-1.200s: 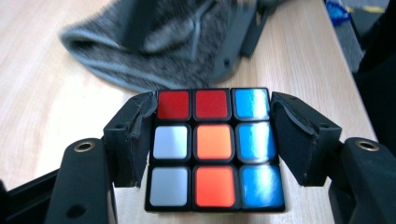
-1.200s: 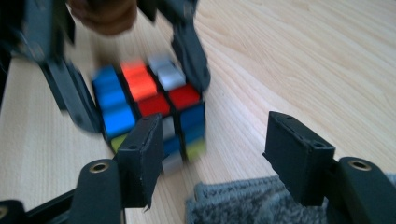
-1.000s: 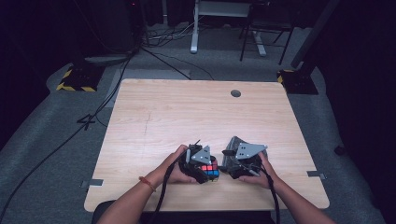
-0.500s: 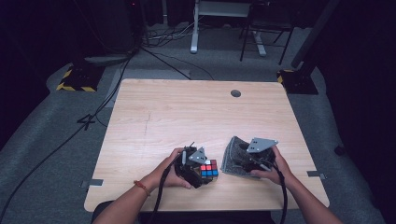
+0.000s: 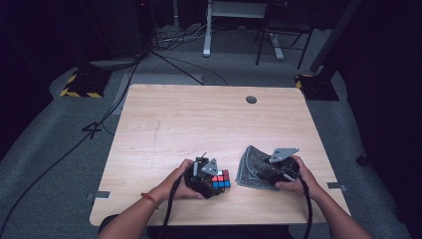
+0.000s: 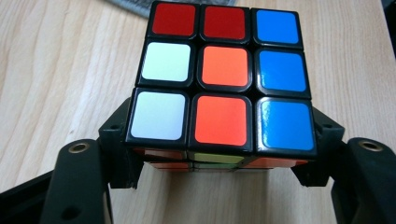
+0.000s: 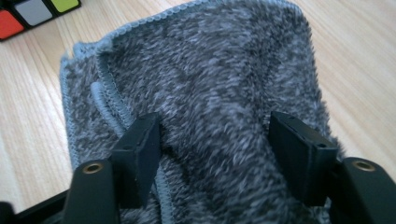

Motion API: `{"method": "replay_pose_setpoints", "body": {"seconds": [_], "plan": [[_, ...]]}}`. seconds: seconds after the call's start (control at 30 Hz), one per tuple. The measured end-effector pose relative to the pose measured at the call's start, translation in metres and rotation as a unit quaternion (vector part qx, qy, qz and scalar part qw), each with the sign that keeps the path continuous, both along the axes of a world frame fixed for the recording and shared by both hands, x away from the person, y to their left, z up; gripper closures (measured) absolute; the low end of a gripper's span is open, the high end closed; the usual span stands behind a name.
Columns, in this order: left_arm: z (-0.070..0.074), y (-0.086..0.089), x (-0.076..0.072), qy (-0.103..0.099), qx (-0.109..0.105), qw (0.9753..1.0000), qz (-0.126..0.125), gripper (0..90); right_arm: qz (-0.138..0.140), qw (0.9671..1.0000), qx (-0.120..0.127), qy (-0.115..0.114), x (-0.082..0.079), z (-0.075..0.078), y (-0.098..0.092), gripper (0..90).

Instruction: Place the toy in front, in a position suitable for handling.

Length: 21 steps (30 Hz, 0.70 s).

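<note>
Left jaws hug the cube (image 6: 223, 79); right jaws, half open around the cloth (image 7: 205, 93), have slid away. Wiping looks finished.

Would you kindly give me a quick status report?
Left tool shut on cube. Right tool open over cloth. Nothing in the way.

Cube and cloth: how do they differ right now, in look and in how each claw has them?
The cube is rigid, glossy and many-coloured; the cloth is soft, fuzzy and grey. The cube stands as a block on the table; the cloth lies folded and flat. The left claw clamps the cube's two sides; the right claw has its jaws apart, pressed down onto the cloth. Both sit near the table's front edge.
</note>
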State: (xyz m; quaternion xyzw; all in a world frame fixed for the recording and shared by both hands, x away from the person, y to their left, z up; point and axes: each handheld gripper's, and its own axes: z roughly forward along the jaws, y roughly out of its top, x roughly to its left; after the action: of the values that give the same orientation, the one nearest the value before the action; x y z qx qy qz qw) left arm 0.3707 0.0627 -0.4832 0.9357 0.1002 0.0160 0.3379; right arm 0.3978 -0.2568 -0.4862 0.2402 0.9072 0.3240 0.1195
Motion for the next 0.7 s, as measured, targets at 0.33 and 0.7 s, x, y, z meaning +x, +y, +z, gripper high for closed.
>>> {"method": "replay_pose_setpoints", "body": {"seconds": [0.33,0.7], "plan": [[-0.002,0.019,0.007,-0.009,0.005,0.9986,0.052,20.5,0.024,0.9994,0.026,0.007,-0.005,-0.004,-0.005,37.5],[-0.003,0.037,0.018,-0.032,0.000,0.9935,0.109,19.9,0.020,0.9993,0.033,0.000,-0.007,-0.005,-0.007,37.4]]}}
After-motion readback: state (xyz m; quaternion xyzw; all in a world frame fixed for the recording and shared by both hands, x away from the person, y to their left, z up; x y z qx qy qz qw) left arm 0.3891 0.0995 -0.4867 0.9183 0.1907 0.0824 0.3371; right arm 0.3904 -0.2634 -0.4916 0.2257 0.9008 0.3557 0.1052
